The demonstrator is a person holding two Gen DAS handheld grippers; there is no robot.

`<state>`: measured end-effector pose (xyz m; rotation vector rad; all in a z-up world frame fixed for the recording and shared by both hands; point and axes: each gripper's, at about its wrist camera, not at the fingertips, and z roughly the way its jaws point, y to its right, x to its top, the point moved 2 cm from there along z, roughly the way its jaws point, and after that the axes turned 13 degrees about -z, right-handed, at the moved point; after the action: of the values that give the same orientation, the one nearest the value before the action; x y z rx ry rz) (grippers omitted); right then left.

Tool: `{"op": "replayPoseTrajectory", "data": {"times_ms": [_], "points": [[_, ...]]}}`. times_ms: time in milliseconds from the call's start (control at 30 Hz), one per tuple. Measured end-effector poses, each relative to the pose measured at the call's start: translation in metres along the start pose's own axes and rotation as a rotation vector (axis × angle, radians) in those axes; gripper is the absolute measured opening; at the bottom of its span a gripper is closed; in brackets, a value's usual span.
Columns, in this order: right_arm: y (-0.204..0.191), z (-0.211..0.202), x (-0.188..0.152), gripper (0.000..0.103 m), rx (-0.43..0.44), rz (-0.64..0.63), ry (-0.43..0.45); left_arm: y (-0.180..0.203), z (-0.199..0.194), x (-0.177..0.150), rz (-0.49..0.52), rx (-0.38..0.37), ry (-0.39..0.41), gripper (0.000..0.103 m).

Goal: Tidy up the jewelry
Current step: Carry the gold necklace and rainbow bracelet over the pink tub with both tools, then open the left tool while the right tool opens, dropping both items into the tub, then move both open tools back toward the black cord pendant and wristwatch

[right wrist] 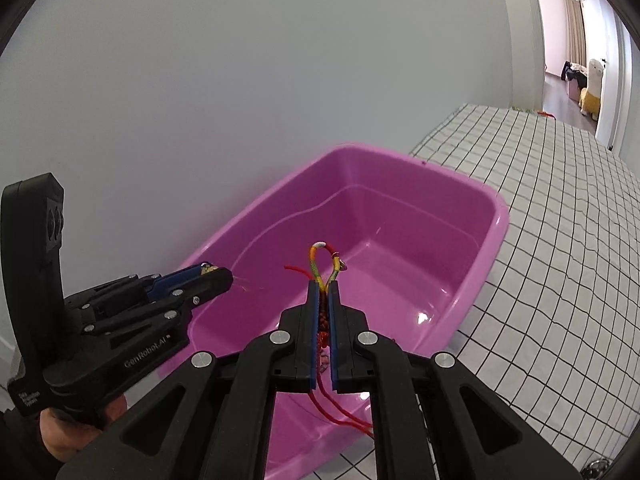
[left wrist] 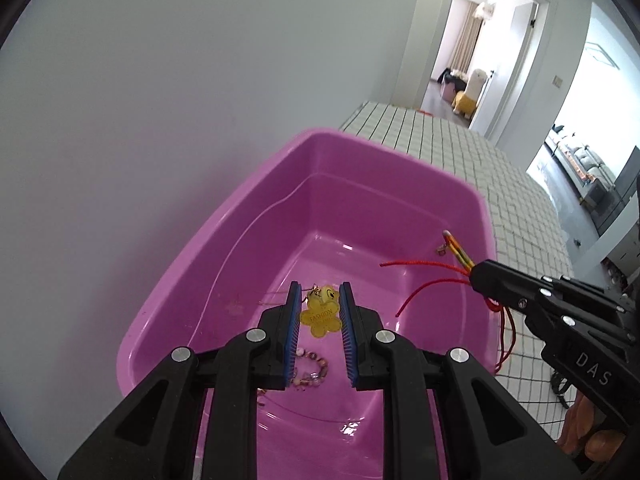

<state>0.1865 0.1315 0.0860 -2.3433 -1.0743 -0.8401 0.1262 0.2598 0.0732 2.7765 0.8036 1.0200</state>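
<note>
STEP: we lower right gripper (right wrist: 324, 292), fingers clamped on multicolour braided cord bracelet w/ red tails (right wrist: 325, 258), deeper over pink plastic tub (left wrist: 400, 168) before release, so tails clear rim | L gripper (left wrist: 320, 304): fingers part-open, nothing gripped | TUB: yellow translucent flower-shaped "FASHION" tag on thin chain (left wrist: 320, 312), beaded bracelet (left wrist: 314, 370) on floor.

Likely a home: bedroom doorway (left wrist: 476, 52), plush toy (left wrist: 472, 92), sofa (left wrist: 588, 160) beyond
</note>
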Motion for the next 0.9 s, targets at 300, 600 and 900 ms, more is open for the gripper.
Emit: {"op": "replayPoseTrajectory", "data": {"times_ms": [300,600,900], "points": [[-0.010,0.034,0.002,0.005,-0.054,-0.028,-0.069,-0.017,0.033,-0.013,-0.021,0.033,-0.098,0.020],[-0.014,0.018,0.004,0.044,-0.142,-0.060,-0.048,-0.038,0.019,-0.014,-0.078,0.079,-0.059,0.081],[-0.021,-0.001,-0.016,0.050,-0.137,-0.028,-0.068,-0.042,0.000,-0.025,-0.095,0.089,-0.058,0.089]]}}
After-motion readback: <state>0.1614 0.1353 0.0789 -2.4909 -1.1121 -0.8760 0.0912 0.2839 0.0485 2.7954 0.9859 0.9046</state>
